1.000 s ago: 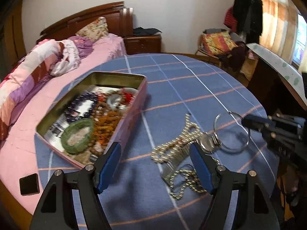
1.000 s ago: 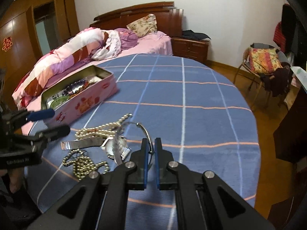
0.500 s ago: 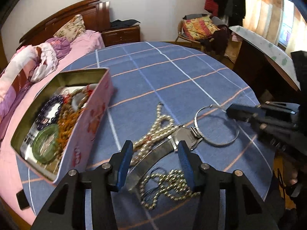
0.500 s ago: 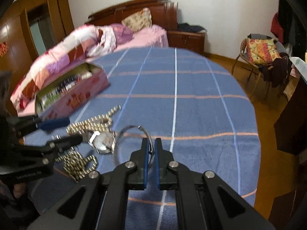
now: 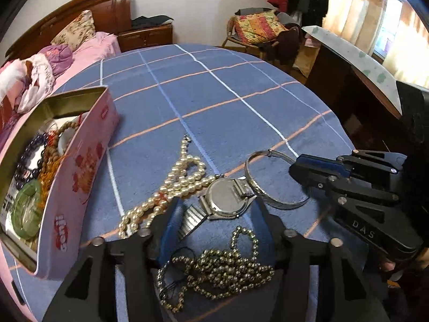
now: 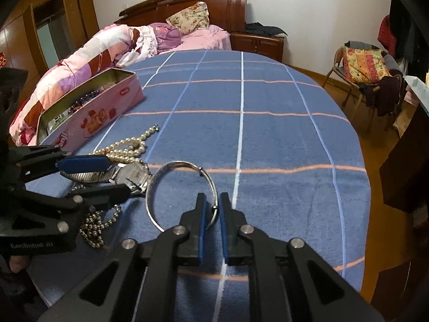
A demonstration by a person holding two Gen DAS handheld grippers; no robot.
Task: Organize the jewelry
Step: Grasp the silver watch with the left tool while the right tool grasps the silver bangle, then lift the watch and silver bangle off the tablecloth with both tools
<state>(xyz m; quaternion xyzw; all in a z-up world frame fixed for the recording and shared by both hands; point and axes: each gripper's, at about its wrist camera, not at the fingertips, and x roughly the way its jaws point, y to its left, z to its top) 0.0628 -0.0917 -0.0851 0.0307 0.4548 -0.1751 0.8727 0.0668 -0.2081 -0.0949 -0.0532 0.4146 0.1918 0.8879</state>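
Observation:
A silver bangle (image 6: pixel 182 164) lies on the blue checked tablecloth (image 6: pixel 268 139). Its near rim sits between the jaws of my right gripper (image 6: pixel 212 212), which are opening, with a gap showing on both sides. A silver watch (image 5: pixel 225 201) lies face down beside the bangle. My left gripper (image 5: pixel 215 213) straddles the watch; its jaws are opening and its pads stand off it. A pearl necklace (image 5: pixel 177 185) lies just beyond, and a metallic bead chain (image 5: pixel 222 265) lies under the left gripper. The pink tin (image 5: pixel 80 166) at the left holds bead bracelets and a green bangle.
The round table ends close behind both grippers. A bed (image 6: pixel 112 45) with pink bedding stands beyond the tin, and a chair (image 6: pixel 362 64) piled with clothes is at the far right. A dark desk (image 5: pixel 356 94) stands to the right of the table.
My left gripper has come forward and down from beside the tin until it straddles the watch. My right gripper, earlier shut on the bangle, has sunk a little and parted its jaws.

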